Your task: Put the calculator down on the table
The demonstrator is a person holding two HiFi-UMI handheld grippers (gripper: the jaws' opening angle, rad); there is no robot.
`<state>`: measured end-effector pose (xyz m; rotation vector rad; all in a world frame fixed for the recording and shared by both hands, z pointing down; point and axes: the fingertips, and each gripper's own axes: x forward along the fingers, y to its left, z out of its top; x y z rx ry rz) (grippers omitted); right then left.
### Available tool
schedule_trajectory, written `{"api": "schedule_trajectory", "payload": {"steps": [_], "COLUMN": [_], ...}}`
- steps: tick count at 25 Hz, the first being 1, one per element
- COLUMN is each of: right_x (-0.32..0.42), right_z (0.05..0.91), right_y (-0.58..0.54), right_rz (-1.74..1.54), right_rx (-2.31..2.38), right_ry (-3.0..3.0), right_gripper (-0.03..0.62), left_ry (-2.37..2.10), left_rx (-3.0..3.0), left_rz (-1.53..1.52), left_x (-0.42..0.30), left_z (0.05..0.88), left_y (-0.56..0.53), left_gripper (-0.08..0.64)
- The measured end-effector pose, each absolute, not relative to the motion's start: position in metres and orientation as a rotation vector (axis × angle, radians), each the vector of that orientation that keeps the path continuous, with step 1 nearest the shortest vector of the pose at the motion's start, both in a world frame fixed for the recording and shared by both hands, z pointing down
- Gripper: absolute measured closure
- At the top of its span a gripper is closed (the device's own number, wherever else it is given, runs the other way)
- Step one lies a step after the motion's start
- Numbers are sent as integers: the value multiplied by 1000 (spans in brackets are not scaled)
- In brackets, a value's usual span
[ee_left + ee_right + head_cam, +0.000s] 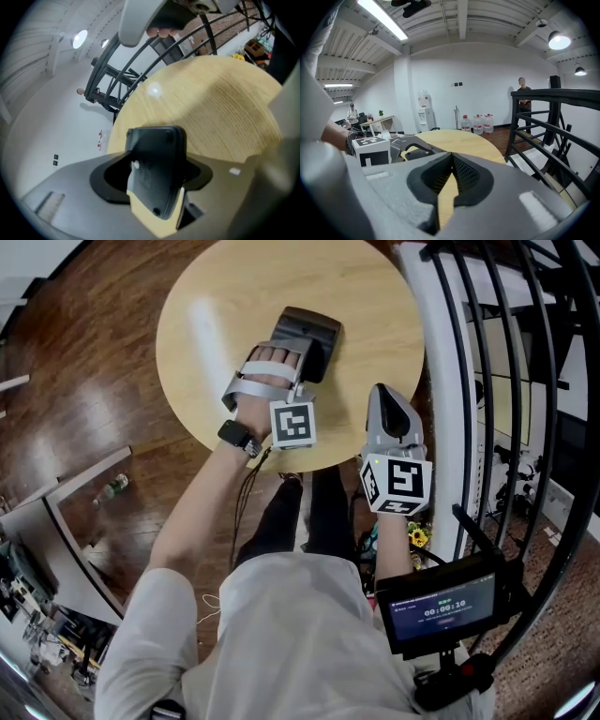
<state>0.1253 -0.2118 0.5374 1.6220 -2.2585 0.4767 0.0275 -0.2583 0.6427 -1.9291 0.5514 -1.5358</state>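
Release is the step in hand, we judge. The dark grey plastic calculator (157, 173), its screwed back facing the left gripper view, sits tilted on the round light-wood table (225, 306). It is between the spread jaws of the left gripper (298, 360), and pale wood grain shows on either side of it. We should back straight out without clipping its smooth, rounded case. The right gripper (450, 164) hangs near the table's edge, jaws together and empty.
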Motion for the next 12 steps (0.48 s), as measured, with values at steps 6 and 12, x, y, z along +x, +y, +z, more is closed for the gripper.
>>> {"api": "schedule_trajectory", "payload": {"steps": [6, 12], "right_x": [125, 124], "right_z": [538, 545], "right_y": [-210, -207], "right_rz": [477, 483], "right_rx": [1620, 1612], "right_ry": [-2259, -2253], "right_gripper": [589, 589], "left_ry": [603, 719], "left_rx": [-1912, -1769], "left_rz": [-1495, -1420], "left_x": [24, 10], "left_z": [641, 643], "left_y": [-255, -254], "left_gripper": [306, 347]}}
